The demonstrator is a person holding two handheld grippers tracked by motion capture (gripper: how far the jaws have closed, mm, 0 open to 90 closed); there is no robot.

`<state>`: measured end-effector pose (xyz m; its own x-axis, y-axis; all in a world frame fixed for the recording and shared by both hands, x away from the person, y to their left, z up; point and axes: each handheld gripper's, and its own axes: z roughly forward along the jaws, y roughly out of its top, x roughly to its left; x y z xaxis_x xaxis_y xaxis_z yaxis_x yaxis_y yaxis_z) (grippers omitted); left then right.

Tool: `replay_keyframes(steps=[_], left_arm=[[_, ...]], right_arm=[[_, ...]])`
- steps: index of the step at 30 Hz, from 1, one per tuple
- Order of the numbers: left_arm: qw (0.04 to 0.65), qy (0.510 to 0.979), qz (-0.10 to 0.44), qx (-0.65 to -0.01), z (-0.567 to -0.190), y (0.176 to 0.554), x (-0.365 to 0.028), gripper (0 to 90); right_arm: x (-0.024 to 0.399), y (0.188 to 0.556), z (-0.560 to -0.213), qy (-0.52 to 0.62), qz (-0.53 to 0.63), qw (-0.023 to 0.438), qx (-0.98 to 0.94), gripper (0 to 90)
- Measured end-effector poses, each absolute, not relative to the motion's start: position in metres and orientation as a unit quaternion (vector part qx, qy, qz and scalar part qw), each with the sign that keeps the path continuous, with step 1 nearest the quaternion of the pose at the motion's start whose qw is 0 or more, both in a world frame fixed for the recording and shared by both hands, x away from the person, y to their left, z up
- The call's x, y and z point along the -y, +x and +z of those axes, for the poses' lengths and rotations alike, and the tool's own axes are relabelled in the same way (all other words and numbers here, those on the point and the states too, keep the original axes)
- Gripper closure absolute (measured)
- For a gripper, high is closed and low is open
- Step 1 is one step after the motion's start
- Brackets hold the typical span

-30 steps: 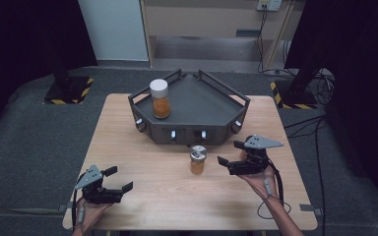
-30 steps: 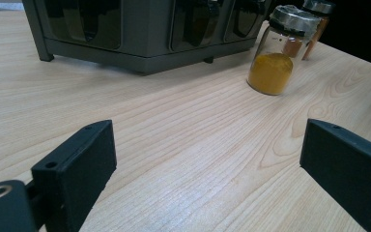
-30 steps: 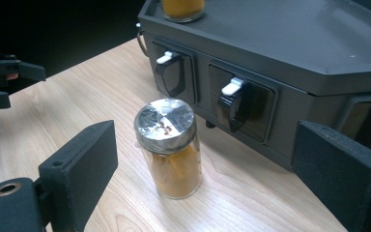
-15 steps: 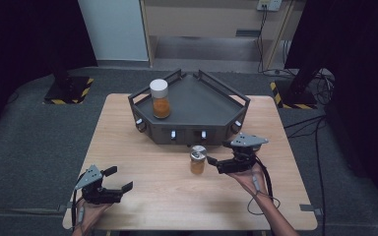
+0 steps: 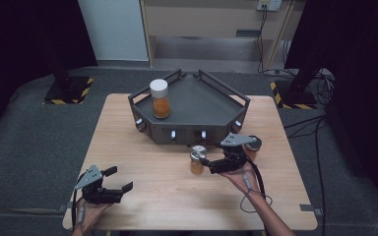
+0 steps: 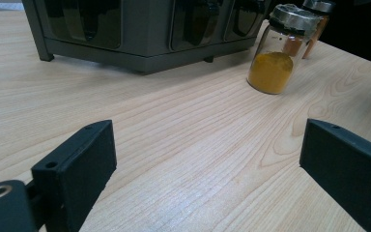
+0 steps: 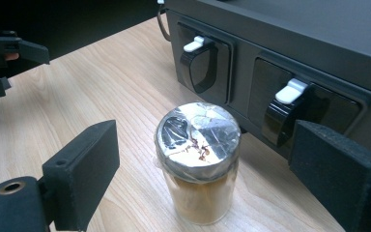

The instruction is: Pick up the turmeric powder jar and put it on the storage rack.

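Your right tool (image 5: pixel 207 163) is open around the spice jar (image 5: pixel 197 159) on the table (image 5: pixel 142 147) near the rack (image 5: pixel 192 101), no grip yet; left tool (image 5: pixel 113 189) idles open near-left, so pickup and placement remain.

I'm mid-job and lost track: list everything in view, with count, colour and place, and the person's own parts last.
Table: one, light wood, centre of the floor.
Rack: one, dark grey, angular tray with railings, at the table's far middle.
White-capped jar: one, orange contents, standing on the rack's left part.
Silver-lidded jar: one, yellow-orange powder, on the table in front of the rack.
Second small jar: one, silver lid, on the table behind the right gripper.
Stands: two, black with yellow-black striped bases, on the floor either side.
Left gripper: black, open, near table edge.
Right gripper: black, open, jaws either side of the silver-lidded jar.
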<state>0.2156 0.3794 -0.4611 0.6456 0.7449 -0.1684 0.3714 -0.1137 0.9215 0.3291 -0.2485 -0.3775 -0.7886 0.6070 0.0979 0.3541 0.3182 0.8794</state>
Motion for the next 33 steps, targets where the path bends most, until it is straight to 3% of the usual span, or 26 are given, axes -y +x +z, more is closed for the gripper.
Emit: replay_keyframes(steps=[24, 33], left_arm=[[0.543, 0.726, 0.172, -0.384, -0.461, 0.216, -0.379, 5.1], [0.542, 0.727, 0.172, -0.385, -0.461, 0.215, -0.379, 5.1]], right_arm=[[0.215, 0.35, -0.397, 0.303, 0.475, 0.12, -0.818, 15.9], [0.208, 0.352, -0.406, 0.299, 0.475, 0.128, -0.817, 25.1]])
